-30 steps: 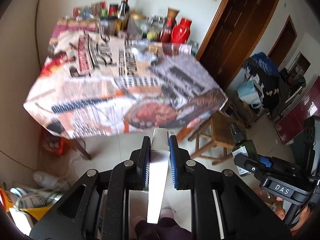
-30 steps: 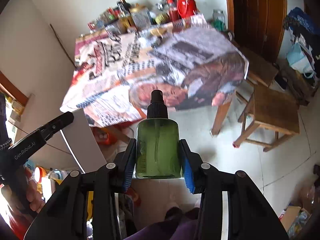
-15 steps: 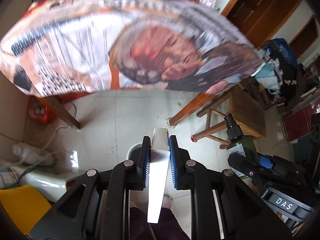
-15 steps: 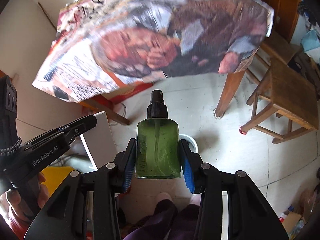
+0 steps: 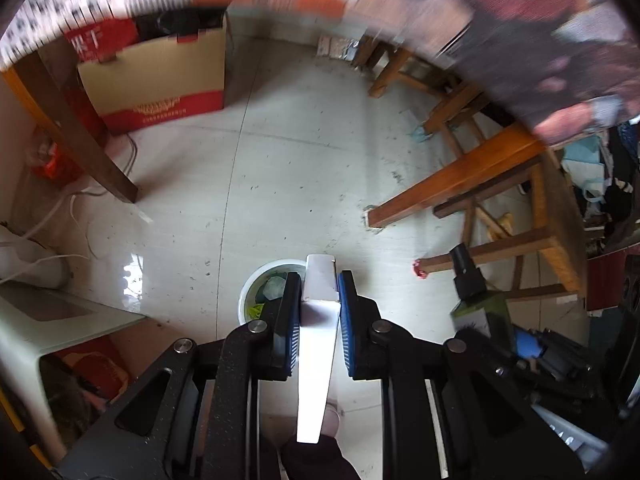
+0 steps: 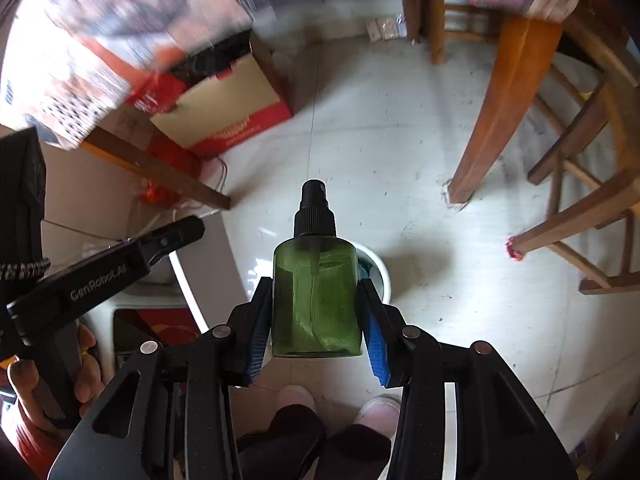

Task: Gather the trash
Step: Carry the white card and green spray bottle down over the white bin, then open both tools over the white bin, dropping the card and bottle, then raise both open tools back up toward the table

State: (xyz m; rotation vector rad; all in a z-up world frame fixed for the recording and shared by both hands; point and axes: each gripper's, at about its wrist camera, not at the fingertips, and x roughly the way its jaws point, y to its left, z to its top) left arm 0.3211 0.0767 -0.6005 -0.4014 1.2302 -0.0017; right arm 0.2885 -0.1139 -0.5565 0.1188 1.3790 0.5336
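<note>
Both grippers hang over the white bin (image 5: 267, 292) on the floor, presumably to drop loads in. Left gripper (image 5: 319, 312) clamps a flat white box (image 5: 318, 300) edge-on, just above the bin's rim. Right gripper (image 6: 316, 312) clasps a green spray bottle (image 6: 316, 300), nozzle forward, directly above the bin. Left handle reads "GenRobot.AI"; the bottle shows no readable label

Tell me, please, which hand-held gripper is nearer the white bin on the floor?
Too close to call: both hover directly above the white bin, left hand-held gripper with the white box, right hand-held gripper with the green bottle.
</note>
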